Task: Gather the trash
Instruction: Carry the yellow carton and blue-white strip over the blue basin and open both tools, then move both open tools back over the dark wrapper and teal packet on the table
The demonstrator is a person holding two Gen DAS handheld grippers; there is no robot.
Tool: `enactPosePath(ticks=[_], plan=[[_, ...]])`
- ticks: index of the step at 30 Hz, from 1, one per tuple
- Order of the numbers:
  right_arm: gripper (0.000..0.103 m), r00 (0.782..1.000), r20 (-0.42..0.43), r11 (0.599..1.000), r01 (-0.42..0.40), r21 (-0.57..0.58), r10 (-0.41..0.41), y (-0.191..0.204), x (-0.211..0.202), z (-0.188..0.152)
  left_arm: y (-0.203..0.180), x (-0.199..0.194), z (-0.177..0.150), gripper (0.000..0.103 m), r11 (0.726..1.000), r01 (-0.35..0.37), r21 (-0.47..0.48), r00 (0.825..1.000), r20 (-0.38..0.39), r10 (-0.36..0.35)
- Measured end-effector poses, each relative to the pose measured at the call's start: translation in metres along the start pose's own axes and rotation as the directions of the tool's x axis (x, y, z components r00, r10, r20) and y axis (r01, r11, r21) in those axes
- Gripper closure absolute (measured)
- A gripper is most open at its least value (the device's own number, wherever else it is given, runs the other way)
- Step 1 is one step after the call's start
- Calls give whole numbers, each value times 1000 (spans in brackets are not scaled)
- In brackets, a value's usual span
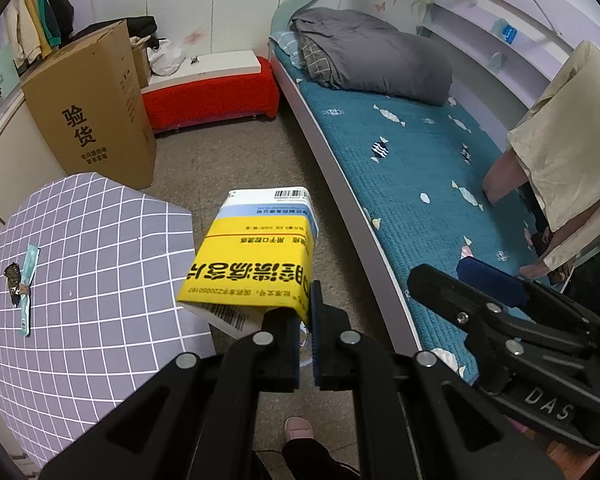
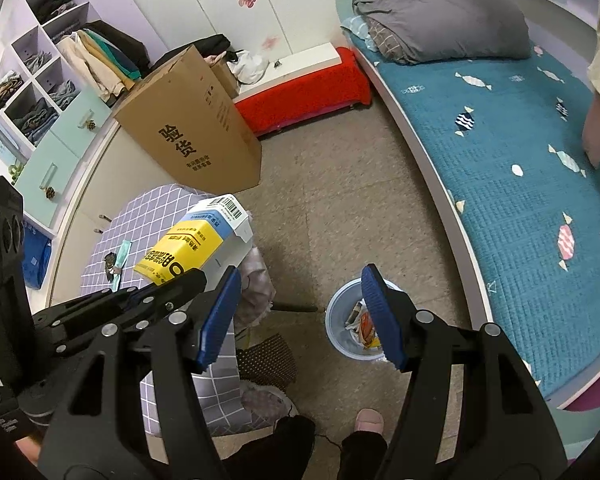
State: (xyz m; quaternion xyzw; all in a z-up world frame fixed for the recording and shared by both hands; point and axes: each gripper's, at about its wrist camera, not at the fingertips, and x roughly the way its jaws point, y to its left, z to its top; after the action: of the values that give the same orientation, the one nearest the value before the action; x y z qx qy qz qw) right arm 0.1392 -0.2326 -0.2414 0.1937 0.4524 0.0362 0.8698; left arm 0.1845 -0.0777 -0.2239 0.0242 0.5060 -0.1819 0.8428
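Your left gripper (image 1: pixel 306 332) is clamped on the flattened yellow-and-blue carton (image 1: pixel 256 256), holding it above the floor beside the grid-patterned tablecloth (image 1: pixel 92 240), where 1 crumpled wrapper (image 1: pixel 22 288) lies. Your right gripper (image 2: pixel 300 316) stands apart, empty, over the round pale-blue bin (image 2: pixel 340 312) with trash inside. A tall cardboard box (image 2: pixel 192 136) stands behind the table; the quilted teal bed (image 2: pixel 520 184) curves alongside.

Teal-quilted bed (image 1: pixel 412 168), red bench (image 1: pixel 212 96), cardboard box (image 1: pixel 96 112), perhaps tiled floor (image 2: pixel 340 200)
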Motion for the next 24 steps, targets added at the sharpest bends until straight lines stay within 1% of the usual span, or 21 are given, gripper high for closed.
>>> enactPosePath(ticks=[7,12,13,15,16,17,24], plan=[[41,1000,13,1000,13,13,-13,-2,-7,-1,-8,0,2,98,1000,12,15,1000,6,-12],[41,999,23,1000,21,23,-22,-4,-10,-2,-12,0,4,94,999,27,21,1000,8,-27],[41,999,24,999,23,26,-24,-5,-11,-2,-12,0,4,91,999,25,24,1000,8,-26],[41,999,26,999,25,37,-26,-9,-12,-1,-12,-1,4,78,1000,16,18,1000,15,-16],[41,999,27,999,25,43,-26,-11,-12,0,-10,-1,4,64,1000,5,10,1000,19,-6],[41,999,29,999,25,47,-27,-13,-13,0,-8,-1,5,54,1000,3,1,1000,26,-3],[41,999,43,999,30,39,-31,-13,-18,0,-10,-6,3,51,1000,4,-6,998,63,-3]])
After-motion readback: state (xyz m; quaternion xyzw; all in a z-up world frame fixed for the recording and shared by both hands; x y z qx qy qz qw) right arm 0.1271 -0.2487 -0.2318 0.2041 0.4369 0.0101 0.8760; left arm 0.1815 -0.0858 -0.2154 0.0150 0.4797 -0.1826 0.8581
